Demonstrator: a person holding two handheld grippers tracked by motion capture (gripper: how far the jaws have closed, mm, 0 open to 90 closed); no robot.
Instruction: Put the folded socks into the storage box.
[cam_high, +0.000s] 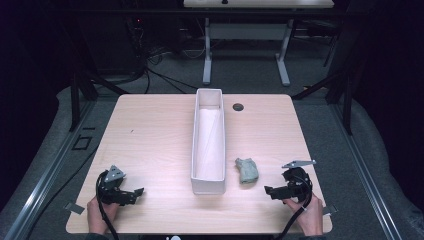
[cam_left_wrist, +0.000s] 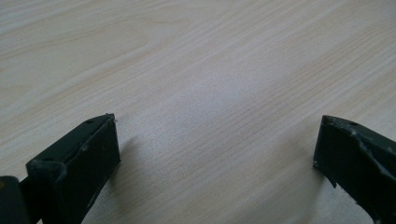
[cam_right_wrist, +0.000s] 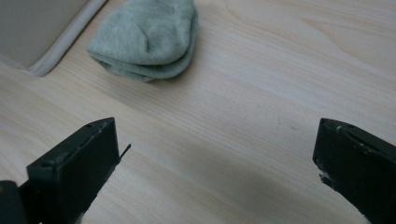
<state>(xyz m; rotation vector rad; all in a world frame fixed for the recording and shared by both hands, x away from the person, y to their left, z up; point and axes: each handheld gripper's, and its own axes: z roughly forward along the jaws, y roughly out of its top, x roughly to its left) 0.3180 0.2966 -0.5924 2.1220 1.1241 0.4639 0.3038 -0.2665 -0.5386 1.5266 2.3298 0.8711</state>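
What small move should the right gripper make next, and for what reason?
Probably the right gripper should move forward to the folded green sock, keeping its jaws apart. The sock lies loose on the table beside the long white bin, just ahead of that gripper, and nothing is between its open jaws.

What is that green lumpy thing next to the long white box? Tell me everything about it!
It is a sock, pale grey-green, soft knitted cloth by the look of it, folded over into a lumpy bundle with rounded layered edges. It lies flat on the wooden table, just right of the long white bin, close to it but apart. The right gripper sits nearby with its jaws wide open, pointing toward the sock without touching it. Only the table touches it.
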